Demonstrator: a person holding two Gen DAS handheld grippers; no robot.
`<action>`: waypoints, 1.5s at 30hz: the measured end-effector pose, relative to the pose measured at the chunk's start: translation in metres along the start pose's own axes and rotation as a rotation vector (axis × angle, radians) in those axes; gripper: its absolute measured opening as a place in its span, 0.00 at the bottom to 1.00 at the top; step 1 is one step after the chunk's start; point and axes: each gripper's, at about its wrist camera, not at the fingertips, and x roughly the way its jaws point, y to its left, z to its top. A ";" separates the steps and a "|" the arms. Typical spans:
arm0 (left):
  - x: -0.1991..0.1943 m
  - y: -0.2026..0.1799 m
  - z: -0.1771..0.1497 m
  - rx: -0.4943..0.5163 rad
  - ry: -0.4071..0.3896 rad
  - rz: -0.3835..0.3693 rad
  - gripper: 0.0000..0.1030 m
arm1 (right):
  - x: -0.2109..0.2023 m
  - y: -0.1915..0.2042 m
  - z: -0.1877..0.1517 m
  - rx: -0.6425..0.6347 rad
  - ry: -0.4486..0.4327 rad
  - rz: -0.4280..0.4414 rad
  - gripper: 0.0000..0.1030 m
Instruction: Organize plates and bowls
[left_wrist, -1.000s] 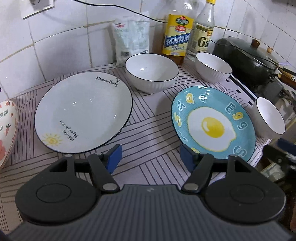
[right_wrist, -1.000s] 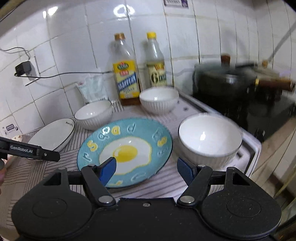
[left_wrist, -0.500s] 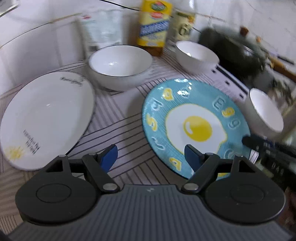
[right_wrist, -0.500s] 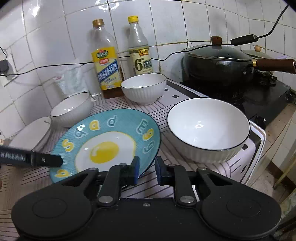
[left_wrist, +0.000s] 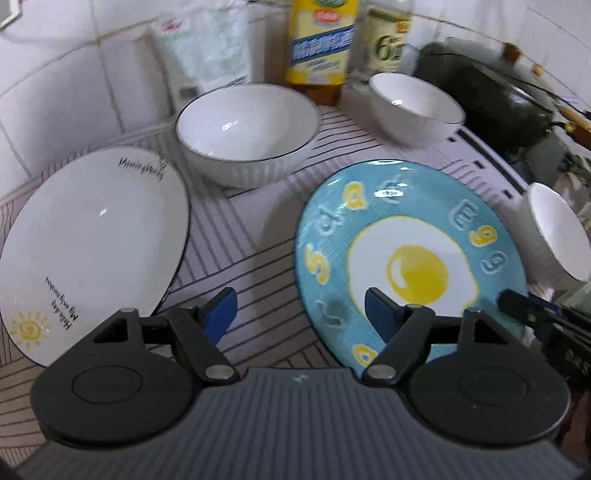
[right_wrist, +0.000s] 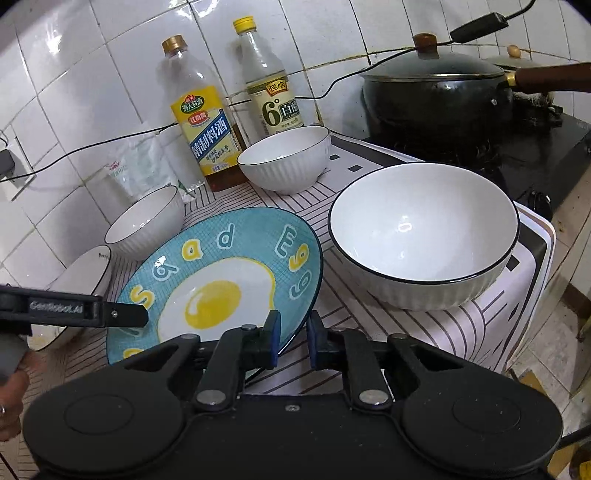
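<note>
Gripping the blue egg plate (right_wrist: 221, 273) by its near rim on the striped cloth (right_wrist: 436, 325), your right gripper (right_wrist: 291, 341) is clamped there, left gripper (left_wrist: 299, 306) spread wide above; treat the plate as stiff, glazed, slippery, breakable.

The blue plate (right_wrist: 229, 273) with a fried egg picture is tipped up at its near edge, pinched in my right gripper (right_wrist: 291, 341). A big white plate (left_wrist: 92, 236) lies flat to its left. Three white bowls (left_wrist: 247, 129) (right_wrist: 284, 158) (right_wrist: 424, 236) with dark rims stand upright around them.
</note>
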 end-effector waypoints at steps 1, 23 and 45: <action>0.002 0.003 0.002 -0.023 0.008 -0.003 0.64 | 0.000 0.001 -0.001 -0.008 -0.002 -0.004 0.17; -0.006 -0.011 -0.020 -0.105 -0.063 -0.039 0.23 | 0.007 -0.001 0.004 -0.078 0.064 0.081 0.26; -0.151 0.032 -0.069 -0.161 -0.049 0.030 0.25 | -0.070 0.082 0.007 -0.175 0.088 0.236 0.26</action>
